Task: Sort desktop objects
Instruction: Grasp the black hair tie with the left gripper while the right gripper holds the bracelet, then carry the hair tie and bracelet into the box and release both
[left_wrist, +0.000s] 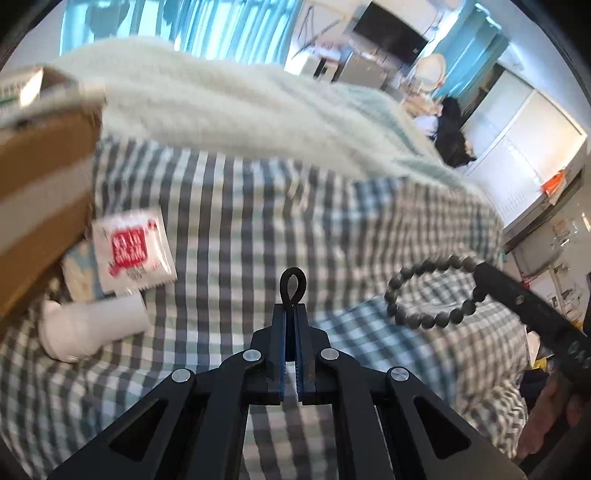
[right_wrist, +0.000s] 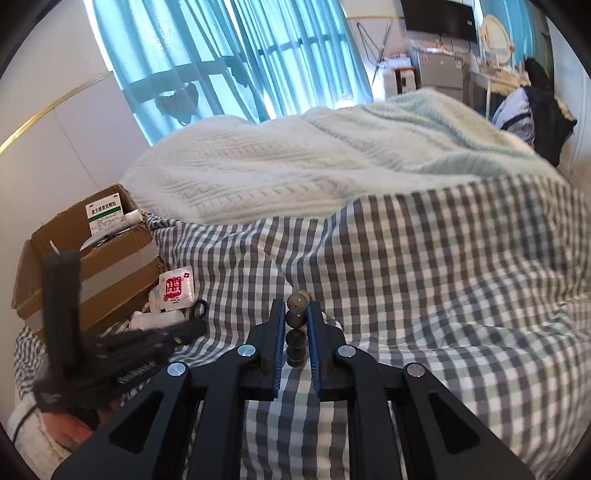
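Right of the box (right_wrist: 88, 266) the checked sheet (right_wrist: 424, 280) lies open; a sachet (right_wrist: 176, 291) and white bottle (right_wrist: 157, 318) crowd the box's near side; behind the box, the blanket (right_wrist: 314, 166) heaps up.

Reading "好运满满" in white on red, on the sachet (right_wrist: 176, 291) beside the box (right_wrist: 110, 266); showing "复方感冒灵颗粒" over a green band on the carton (right_wrist: 105, 218) standing inside that box; smaller print staying illegible.
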